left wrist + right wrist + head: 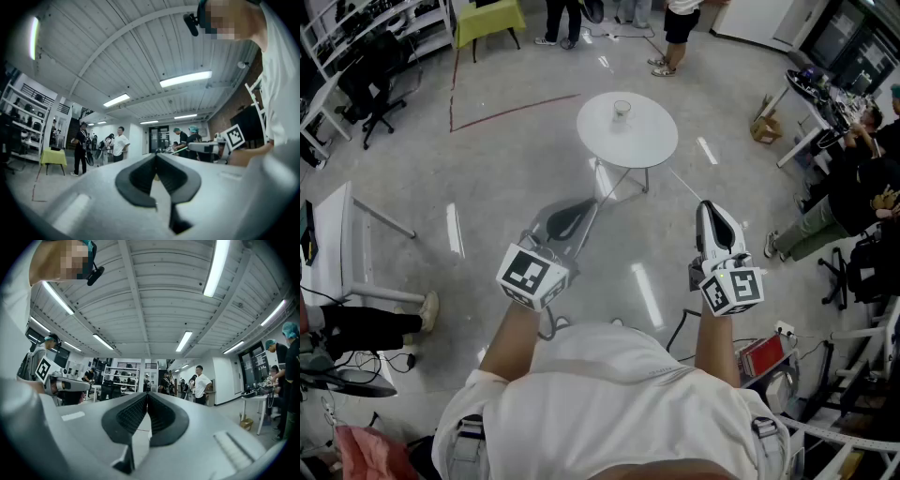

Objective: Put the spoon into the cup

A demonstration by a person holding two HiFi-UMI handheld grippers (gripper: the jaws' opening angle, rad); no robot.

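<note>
Nearest the camera is the person's white shirt (609,394), with both forearms reaching forward from it and a claw in each hand. The left gripper (574,217) has its jaws pressed together with nothing between them. The right gripper (711,211) is the same, pads meeting at the tips and empty. Both point toward the far side of the room, at a round white table (649,148) that stands well apart from them across bare floor. The table lies roughly between their two lines, a little nearer the left one. The cup (622,110) stands upright on the far half of the tabletop, slightly left of centre and clear of the rim. The spoon cannot be made out at this range, so its place and long axis cannot be told, nor which claw suits it better. By sideways offset alone the left claw looks the closer to the cup. The approach looks open, since the floor between the person and the table is free of things. The table's thin legs (619,183) splay toward the near side, which is something to mind when stepping close. Seated people (839,202) line the right edge, a white desk (337,239) stands at the left, and other people stand far beyond the table.
</note>
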